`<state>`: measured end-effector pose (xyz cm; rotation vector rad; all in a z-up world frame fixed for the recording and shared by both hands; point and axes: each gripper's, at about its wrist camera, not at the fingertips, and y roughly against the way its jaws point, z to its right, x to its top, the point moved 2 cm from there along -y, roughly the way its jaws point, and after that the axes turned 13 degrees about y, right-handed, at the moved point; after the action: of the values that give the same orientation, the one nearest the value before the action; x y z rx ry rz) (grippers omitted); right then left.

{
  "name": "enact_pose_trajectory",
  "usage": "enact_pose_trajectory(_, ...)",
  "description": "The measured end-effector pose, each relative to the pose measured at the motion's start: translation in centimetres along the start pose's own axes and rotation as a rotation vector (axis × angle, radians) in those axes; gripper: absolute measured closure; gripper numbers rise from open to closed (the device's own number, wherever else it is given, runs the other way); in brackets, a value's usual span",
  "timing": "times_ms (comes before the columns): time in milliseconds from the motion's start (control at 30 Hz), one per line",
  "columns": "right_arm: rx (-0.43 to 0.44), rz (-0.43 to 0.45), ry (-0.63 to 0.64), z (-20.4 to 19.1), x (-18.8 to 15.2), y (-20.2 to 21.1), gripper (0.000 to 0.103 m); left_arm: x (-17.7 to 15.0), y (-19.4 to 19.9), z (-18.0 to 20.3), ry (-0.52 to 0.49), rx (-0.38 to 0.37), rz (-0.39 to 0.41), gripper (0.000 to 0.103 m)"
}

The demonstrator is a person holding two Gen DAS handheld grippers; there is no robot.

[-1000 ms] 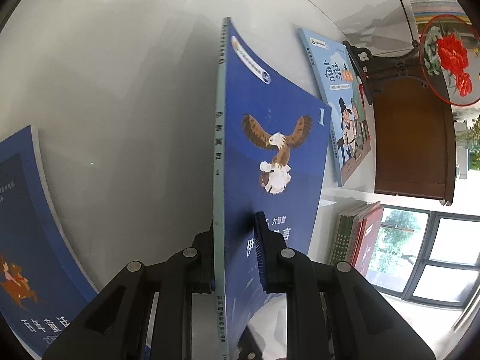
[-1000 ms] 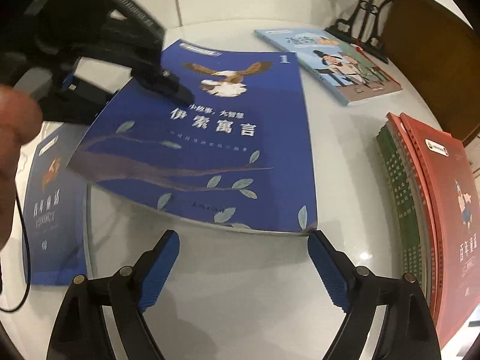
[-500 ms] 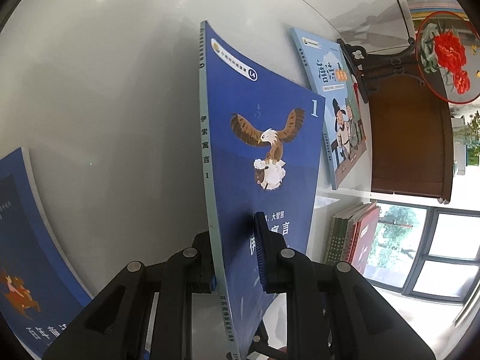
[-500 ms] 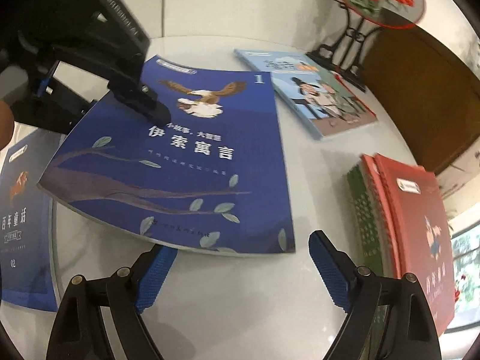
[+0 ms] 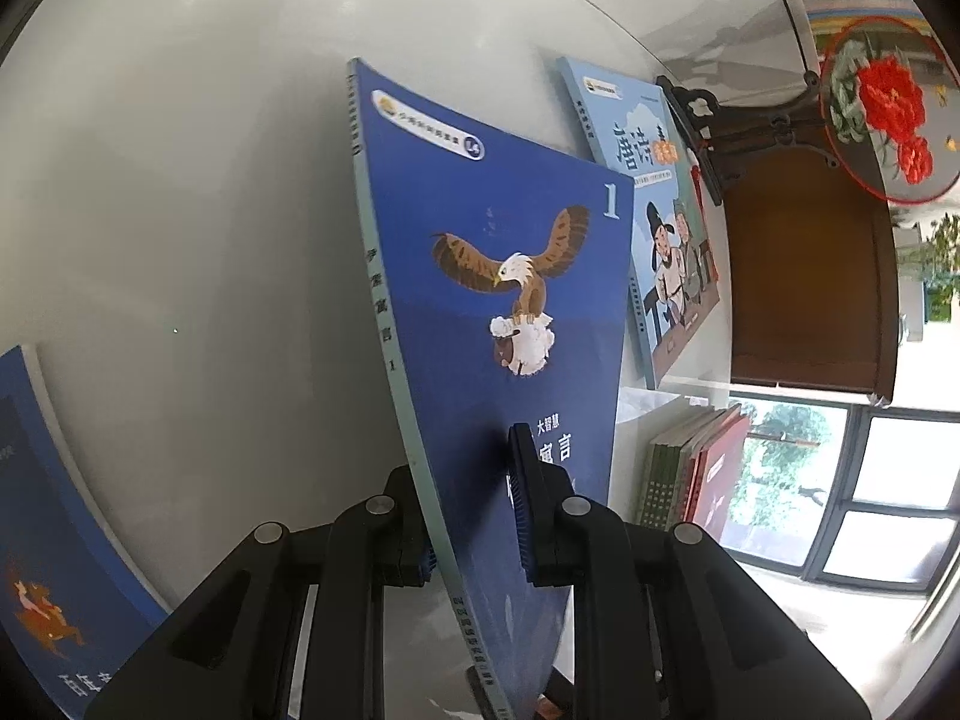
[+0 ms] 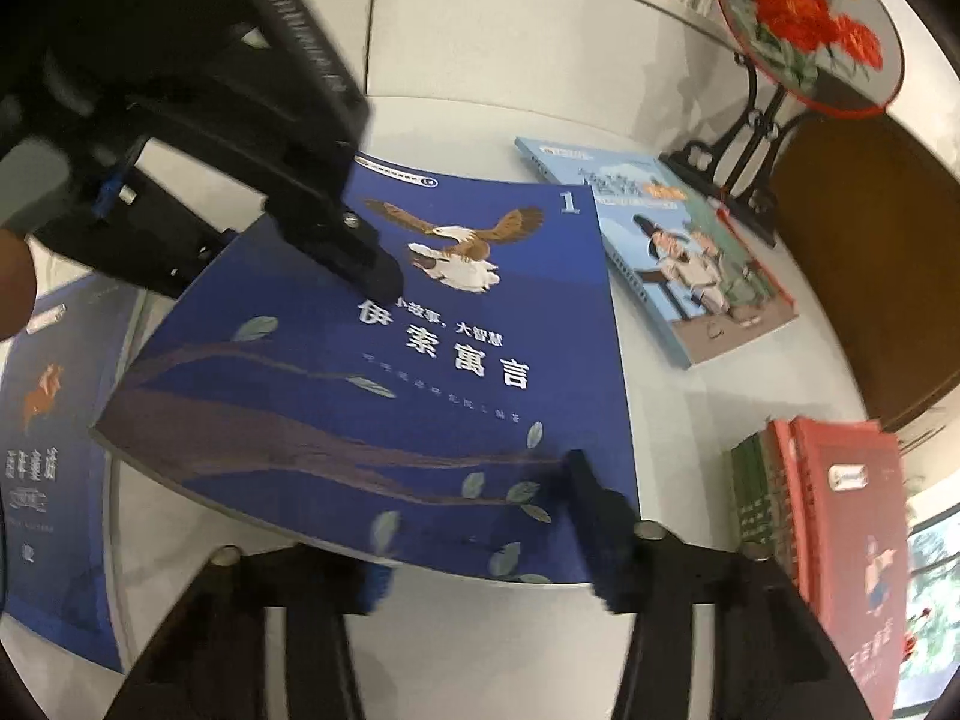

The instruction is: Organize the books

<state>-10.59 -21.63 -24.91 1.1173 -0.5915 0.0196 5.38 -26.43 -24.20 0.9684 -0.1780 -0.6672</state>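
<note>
I'm working over a round white table [image 6: 510,60] beside a dark wooden cabinet [image 6: 870,276]; a red-flower embroidered screen [image 6: 804,30] stands at the table's far edge, and my left camera alone shows a window [image 5: 840,480]. The eagle book [image 6: 390,372] is lifted off the table, my left gripper [image 5: 474,510] clamped tight on its spine edge. Only the right camera shows the cover whole, plus a pale blue book [image 6: 672,258] lying flat beyond it, a dark blue book [image 6: 54,450] to the left, and a red-and-green stack of books [image 6: 828,534] to the right. My right gripper [image 6: 480,546] has just been closing, the book's near edge between its jaws; one finger [image 6: 600,510] lies over the cover, but blur leaves me unsure whether the pads truly press.
</note>
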Motion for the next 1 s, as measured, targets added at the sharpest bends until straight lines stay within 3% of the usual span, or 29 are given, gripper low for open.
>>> enact_pose_trajectory(100,-0.07,0.029,0.048,-0.5,0.2,1.1,0.081,-0.3,0.2,0.4,-0.017,-0.012,0.001,0.086)
enact_pose_trajectory(167,-0.093,0.042,0.065,-0.3,0.4,1.8,0.084,-0.6,0.6,0.8,-0.032,-0.023,0.004,0.086)
enact_pose_trajectory(433,-0.009,0.094,0.135,-0.8,-0.4,5.8,0.087,-2.0,1.1,0.9,-0.046,-0.024,-0.011,0.086)
enact_pose_trajectory(533,0.028,0.072,0.122,-1.5,-1.0,6.2,0.086,-2.5,0.7,0.6,-0.039,-0.023,-0.02,0.086)
enact_pose_trajectory(667,0.017,0.035,0.086,-1.3,-1.5,5.8,0.085,-2.3,-0.1,-0.3,0.04,-0.055,-0.057,0.087)
enact_pose_trajectory(767,0.014,0.004,0.056,-1.0,-2.0,5.2,0.078,-2.3,-0.3,0.3,0.031,-0.041,-0.051,0.087)
enact_pose_trajectory(900,0.046,-0.007,-0.027,0.2,-2.6,4.7,0.077,-2.5,-0.5,1.0,-0.01,-0.003,-0.034,0.087)
enact_pose_trajectory(1000,0.051,-0.042,-0.015,0.1,-2.9,4.4,0.073,-2.2,-0.7,0.7,0.006,-0.008,-0.049,0.087)
